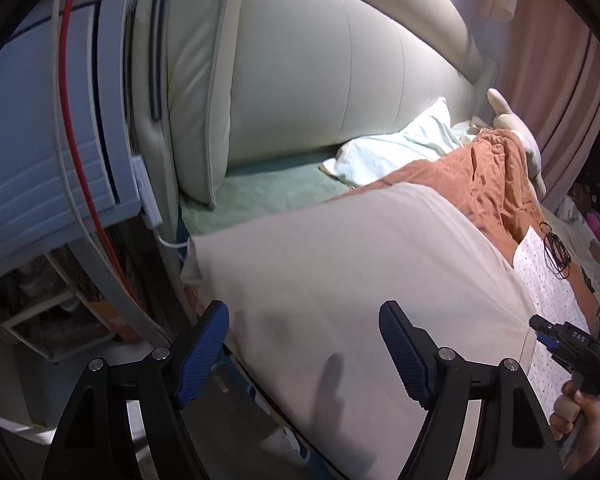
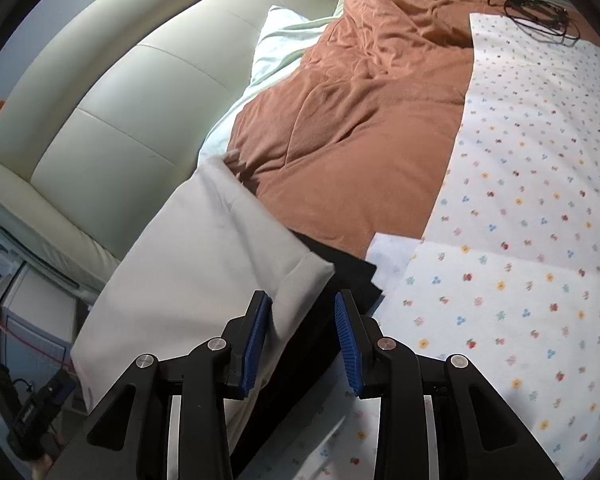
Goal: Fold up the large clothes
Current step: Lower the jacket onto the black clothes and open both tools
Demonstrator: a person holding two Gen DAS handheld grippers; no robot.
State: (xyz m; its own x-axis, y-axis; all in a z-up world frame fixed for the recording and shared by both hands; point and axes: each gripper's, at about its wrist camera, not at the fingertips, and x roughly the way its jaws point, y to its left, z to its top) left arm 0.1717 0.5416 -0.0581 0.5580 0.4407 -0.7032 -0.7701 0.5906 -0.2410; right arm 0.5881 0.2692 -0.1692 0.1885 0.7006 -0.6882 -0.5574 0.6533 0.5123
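Two hand-held grippers over a pale cream garment on a bed.

The left hand-held gripper (image 1: pixel 304 352) stands wide apart with nothing between its blue pads, above the flat cream garment (image 1: pixel 340 264) that fills the lower middle of its view. The right hand-held gripper (image 2: pixel 300 344) is parted less widely; the garment's folded edge (image 2: pixel 204 264) lies beside its left pad (image 2: pixel 256 344), and whether it touches I cannot tell. Only the left view shows a hand (image 1: pixel 576 412) holding the other gripper's handle at lower right, a drawer unit (image 1: pixel 40 140) at left and a curtain (image 1: pixel 556 92) at upper right. Only the right view shows a black cloth (image 2: pixel 340 268) beneath the garment and the wide flower-print sheet (image 2: pixel 520 220) at right. Both show the orange blanket (image 2: pixel 360 140), the padded headboard (image 1: pixel 320 72) and a black cord (image 2: pixel 536 12).
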